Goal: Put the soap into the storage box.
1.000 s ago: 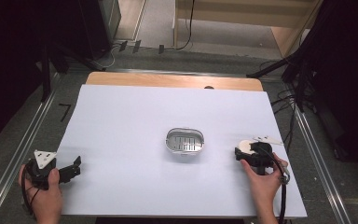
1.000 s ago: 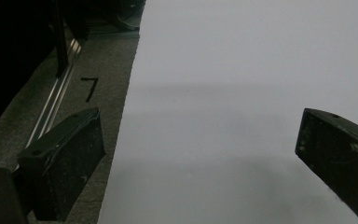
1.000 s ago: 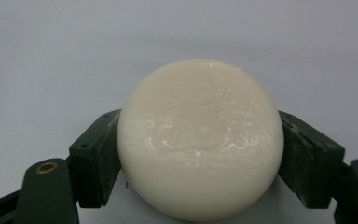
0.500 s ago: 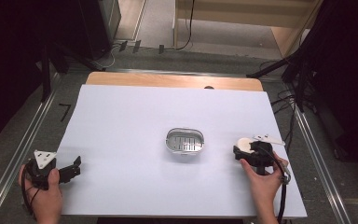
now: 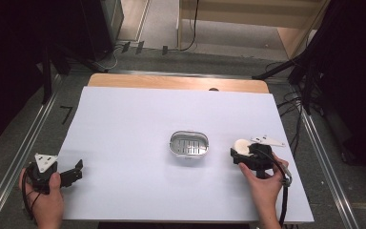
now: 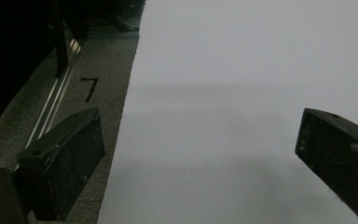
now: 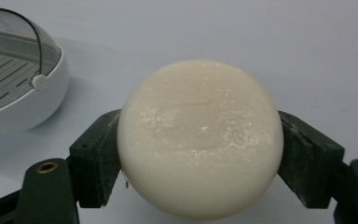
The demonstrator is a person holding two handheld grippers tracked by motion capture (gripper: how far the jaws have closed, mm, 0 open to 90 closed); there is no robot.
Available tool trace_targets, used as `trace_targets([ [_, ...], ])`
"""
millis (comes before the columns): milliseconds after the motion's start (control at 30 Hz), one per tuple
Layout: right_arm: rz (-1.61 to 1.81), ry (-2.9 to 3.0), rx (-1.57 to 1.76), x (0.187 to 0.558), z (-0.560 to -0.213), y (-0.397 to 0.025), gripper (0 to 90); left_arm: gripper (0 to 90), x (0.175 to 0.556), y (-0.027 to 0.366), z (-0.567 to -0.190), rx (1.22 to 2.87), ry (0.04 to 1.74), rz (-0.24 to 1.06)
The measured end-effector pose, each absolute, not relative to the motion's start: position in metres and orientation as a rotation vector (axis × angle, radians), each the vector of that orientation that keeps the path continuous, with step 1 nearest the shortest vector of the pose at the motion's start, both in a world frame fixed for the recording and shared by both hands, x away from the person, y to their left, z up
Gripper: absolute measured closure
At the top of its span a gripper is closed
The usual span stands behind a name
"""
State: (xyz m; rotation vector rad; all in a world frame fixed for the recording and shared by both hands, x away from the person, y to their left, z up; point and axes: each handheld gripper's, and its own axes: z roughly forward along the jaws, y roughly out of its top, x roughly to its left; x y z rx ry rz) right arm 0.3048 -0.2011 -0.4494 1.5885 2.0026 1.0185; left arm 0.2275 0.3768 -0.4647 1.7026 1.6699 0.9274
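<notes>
Right of the soap dish [image 5: 189,145], right tongs [image 7: 199,154] clamped a round soap bar [image 7: 199,138]; left tongs [image 6: 200,154] gaped wide, empty.

Soap bar [image 7: 199,137]: cream-white, glossy. Soap dish [image 5: 189,145]: white shell, grey slatted insert. Table [image 5: 138,119]: plain white, tan wooden far edge. Gripper pads [image 7: 94,156]: black.

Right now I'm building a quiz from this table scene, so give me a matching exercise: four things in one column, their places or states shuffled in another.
Things:
1. soap bar
2. soap dish
3. left gripper
4. right gripper

States:
A. open, holding nothing
B. empty, at the table's middle
C. clamped between two jaws
D. shut on the soap bar

Pairs: 1-C, 2-B, 3-A, 4-D
</notes>
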Motion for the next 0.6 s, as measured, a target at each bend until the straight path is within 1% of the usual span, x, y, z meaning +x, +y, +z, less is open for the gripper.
trace_targets([
  [600,1.068,2.063,1.498,0.303,-0.435,-0.176,23.5,2.0,0.228,0.377,-0.465,1.702,1.671,0.925],
])
